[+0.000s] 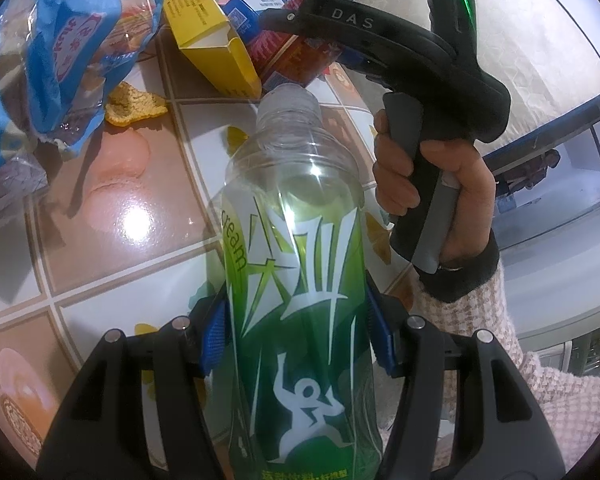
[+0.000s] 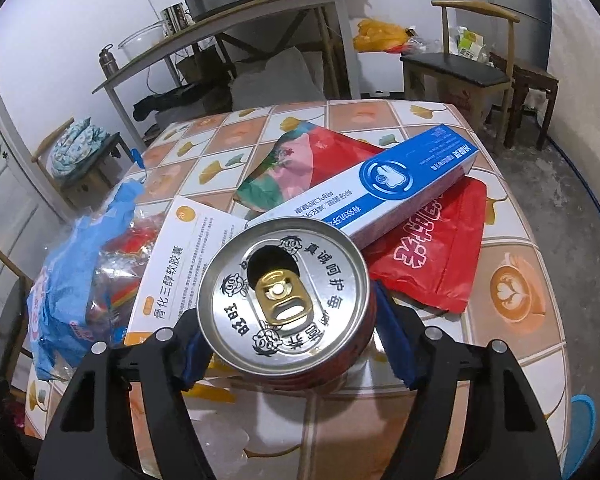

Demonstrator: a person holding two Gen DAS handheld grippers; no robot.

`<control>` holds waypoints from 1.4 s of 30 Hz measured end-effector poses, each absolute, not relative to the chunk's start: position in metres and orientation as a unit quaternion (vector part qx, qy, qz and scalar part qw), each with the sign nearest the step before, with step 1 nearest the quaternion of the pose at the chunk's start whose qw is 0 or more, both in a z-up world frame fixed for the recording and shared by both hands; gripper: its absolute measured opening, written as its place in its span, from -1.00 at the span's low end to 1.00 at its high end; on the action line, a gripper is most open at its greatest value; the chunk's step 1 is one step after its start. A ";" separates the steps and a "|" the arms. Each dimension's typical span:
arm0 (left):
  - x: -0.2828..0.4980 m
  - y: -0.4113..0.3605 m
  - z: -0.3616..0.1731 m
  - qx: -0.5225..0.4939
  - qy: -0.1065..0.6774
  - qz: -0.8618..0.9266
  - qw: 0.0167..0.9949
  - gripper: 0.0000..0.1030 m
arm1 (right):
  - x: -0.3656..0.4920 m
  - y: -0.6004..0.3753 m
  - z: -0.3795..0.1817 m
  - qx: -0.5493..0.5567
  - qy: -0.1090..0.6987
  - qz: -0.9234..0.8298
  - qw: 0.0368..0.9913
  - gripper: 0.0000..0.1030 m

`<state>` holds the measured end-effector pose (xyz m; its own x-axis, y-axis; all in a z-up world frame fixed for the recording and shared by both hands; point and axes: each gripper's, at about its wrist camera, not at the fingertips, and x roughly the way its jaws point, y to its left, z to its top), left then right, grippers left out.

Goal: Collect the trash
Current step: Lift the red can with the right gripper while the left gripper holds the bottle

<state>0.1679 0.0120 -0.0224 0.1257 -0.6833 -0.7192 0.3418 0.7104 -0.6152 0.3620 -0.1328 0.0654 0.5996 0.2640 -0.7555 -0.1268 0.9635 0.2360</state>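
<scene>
My left gripper [image 1: 298, 320] is shut on a clear plastic bottle [image 1: 296, 240] with a green label. The bottle has no cap and points away from the camera over the tiled table [image 1: 132, 220]. In the right wrist view a red drink can [image 2: 284, 300] with an opened silver lid stands upright on the table. My right gripper [image 2: 296, 336] straddles it. The blue pads [image 2: 394, 340] sit close beside the can's wall, and a thin gap shows on the right side. A person's hand [image 1: 420, 184] holds that gripper's handle beyond the bottle.
Trash lies around the can: a white and orange medicine box [image 2: 168, 272], a blue toothpaste box [image 2: 380, 188], a red pouch [image 2: 432, 256], a colourful pouch [image 2: 300, 160] and a blue plastic wrapper [image 2: 72, 280]. A yellow open box [image 1: 212, 40] lies behind the bottle. Chairs [image 2: 460, 68] stand past the table.
</scene>
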 end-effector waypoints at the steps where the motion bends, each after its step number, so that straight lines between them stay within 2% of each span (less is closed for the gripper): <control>1: 0.168 0.012 -0.022 -0.154 0.562 -0.349 0.734 0.07 | 0.361 -0.134 0.066 0.079 0.434 0.108 0.891 0.33; 11: 0.167 0.004 -0.017 -0.144 0.565 -0.346 0.735 0.11 | 0.324 -0.160 0.067 0.104 0.435 0.103 0.889 0.33; 19: 0.175 -0.013 -0.013 -0.136 0.567 -0.357 0.730 0.38 | 0.279 -0.185 0.068 0.118 0.431 0.096 0.890 0.33; 23: 0.179 -0.017 -0.013 -0.134 0.568 -0.358 0.729 0.41 | 0.261 -0.188 0.068 0.117 0.427 0.091 0.892 0.33; 31: 0.192 -0.015 -0.019 -0.153 0.574 -0.354 0.722 0.36 | 0.233 -0.188 0.068 0.126 0.422 0.090 0.893 0.33; 37: 0.190 -0.010 -0.021 -0.156 0.575 -0.345 0.725 0.10 | 0.220 -0.193 0.069 0.141 0.417 0.088 0.894 0.33; 42: 0.191 -0.008 -0.024 -0.173 0.574 -0.346 0.722 0.11 | 0.211 -0.196 0.069 0.143 0.414 0.083 0.895 0.33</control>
